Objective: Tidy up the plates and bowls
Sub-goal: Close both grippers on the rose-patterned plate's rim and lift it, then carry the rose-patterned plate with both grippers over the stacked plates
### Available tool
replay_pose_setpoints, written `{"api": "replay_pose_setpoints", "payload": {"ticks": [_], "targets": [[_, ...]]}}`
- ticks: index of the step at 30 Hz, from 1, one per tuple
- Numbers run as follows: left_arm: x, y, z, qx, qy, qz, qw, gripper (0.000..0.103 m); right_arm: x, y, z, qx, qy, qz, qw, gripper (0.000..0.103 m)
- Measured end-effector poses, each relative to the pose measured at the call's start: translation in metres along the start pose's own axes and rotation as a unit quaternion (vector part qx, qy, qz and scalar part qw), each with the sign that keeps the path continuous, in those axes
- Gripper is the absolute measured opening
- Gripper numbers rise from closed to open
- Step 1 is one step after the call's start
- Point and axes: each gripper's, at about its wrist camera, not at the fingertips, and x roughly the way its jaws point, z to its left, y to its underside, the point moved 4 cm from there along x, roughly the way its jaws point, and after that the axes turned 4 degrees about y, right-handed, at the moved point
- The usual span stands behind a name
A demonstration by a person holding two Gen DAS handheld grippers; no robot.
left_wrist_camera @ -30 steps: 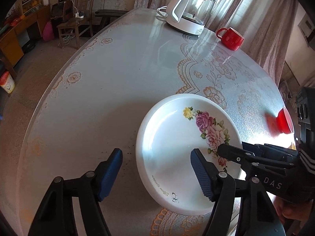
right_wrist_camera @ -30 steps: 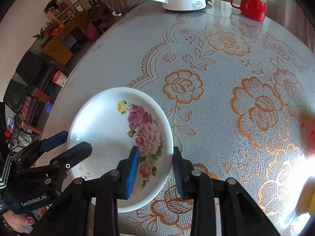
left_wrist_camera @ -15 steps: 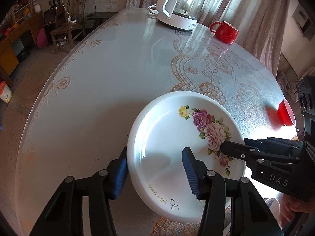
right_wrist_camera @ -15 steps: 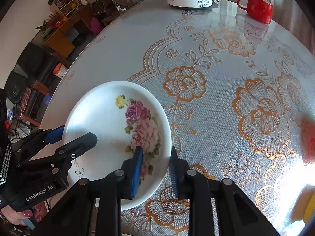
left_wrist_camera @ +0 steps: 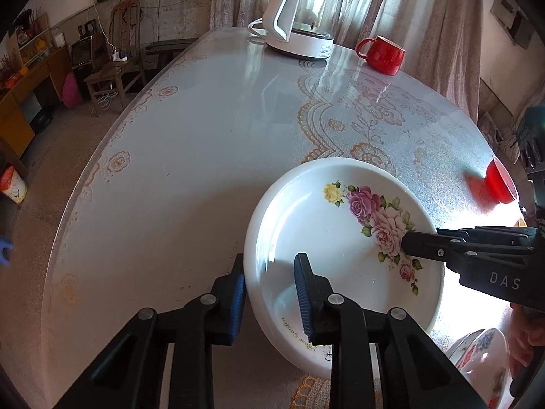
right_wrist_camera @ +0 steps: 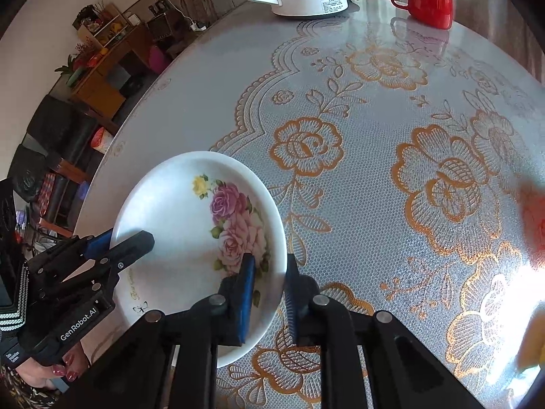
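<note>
A white plate with pink roses [left_wrist_camera: 327, 238] sits near the table's front edge; it also shows in the right wrist view [right_wrist_camera: 184, 218]. My left gripper [left_wrist_camera: 270, 301] is shut on the plate's left rim, one pad outside and one inside. My right gripper [right_wrist_camera: 269, 301] is shut on the plate's right rim; its black body shows in the left wrist view [left_wrist_camera: 477, 248]. A second floral dish [left_wrist_camera: 483, 358] sits at the bottom right of the left wrist view.
A glass kettle on a white base [left_wrist_camera: 303, 13] and a red mug [left_wrist_camera: 383, 54] stand at the table's far side. A red bowl [left_wrist_camera: 499, 180] sits at the right edge. The round table [right_wrist_camera: 374, 109] has a lace-pattern cover. Chairs and cabinets stand to the left.
My left gripper has moved right and closed from wide open onto the plate's left rim. My right gripper has narrowed onto the right rim.
</note>
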Motion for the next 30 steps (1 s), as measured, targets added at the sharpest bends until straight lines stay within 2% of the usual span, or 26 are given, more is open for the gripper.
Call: {"api": "replay_pose_setpoints", "payload": {"ticks": [12, 16, 24, 30], "targets": [[0.002, -0.005, -0.022, 0.002, 0.036, 0.009, 0.9993, 0.027, -0.008, 0.0, -0.032, 0.035, 0.002, -0.003, 0.999, 0.015], [-0.011, -0.009, -0.032, 0.004, 0.06, -0.01, 0.9982, 0.027, -0.023, 0.004, -0.045, 0.046, -0.004, -0.014, 0.999, 0.015], [-0.043, -0.02, -0.052, 0.021, 0.078, -0.042, 0.9959, 0.027, -0.063, 0.012, -0.064, 0.056, -0.011, -0.04, 0.998, 0.015], [-0.067, -0.011, -0.068, 0.046, 0.092, -0.054, 0.9932, 0.027, -0.092, 0.027, -0.058, 0.063, -0.011, -0.052, 0.997, 0.015]]}}
